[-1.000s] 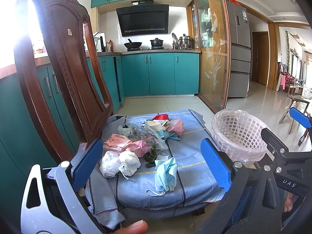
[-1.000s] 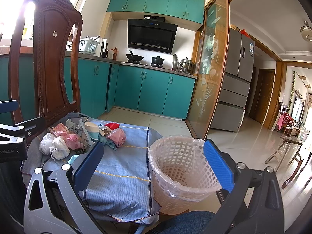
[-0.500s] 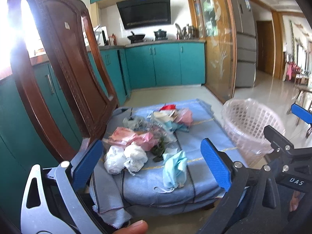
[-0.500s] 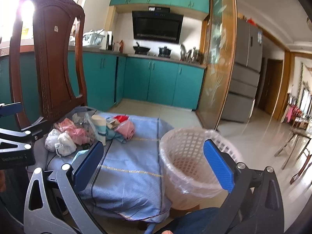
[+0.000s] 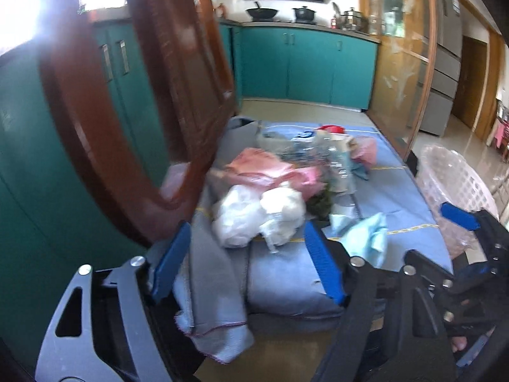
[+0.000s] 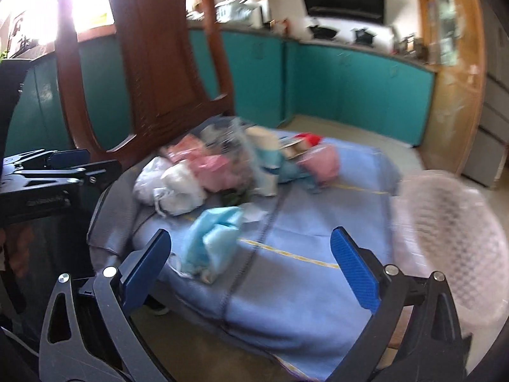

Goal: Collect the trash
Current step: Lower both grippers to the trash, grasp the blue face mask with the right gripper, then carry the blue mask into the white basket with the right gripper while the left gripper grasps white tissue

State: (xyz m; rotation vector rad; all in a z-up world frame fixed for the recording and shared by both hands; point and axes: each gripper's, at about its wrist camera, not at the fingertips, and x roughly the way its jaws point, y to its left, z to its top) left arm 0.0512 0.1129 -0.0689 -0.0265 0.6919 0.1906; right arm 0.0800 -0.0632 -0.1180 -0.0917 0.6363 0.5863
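Trash pile is sitting on the blue cloth-covered chair seat toward its back edge: white crumpled plastic bags, pink bags, light-blue face mask nearer the front edge. White lattice plastic basket is standing beside the seat's right edge. Left hand-held gripper jaws are closing, nothing between them. Right hand-held gripper jaws are standing wide apart, empty.

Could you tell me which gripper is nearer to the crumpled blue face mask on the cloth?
Right. The right gripper hangs open just short of the blue face mask; the left gripper, jaws closing on nothing, faces the white bags beside it.
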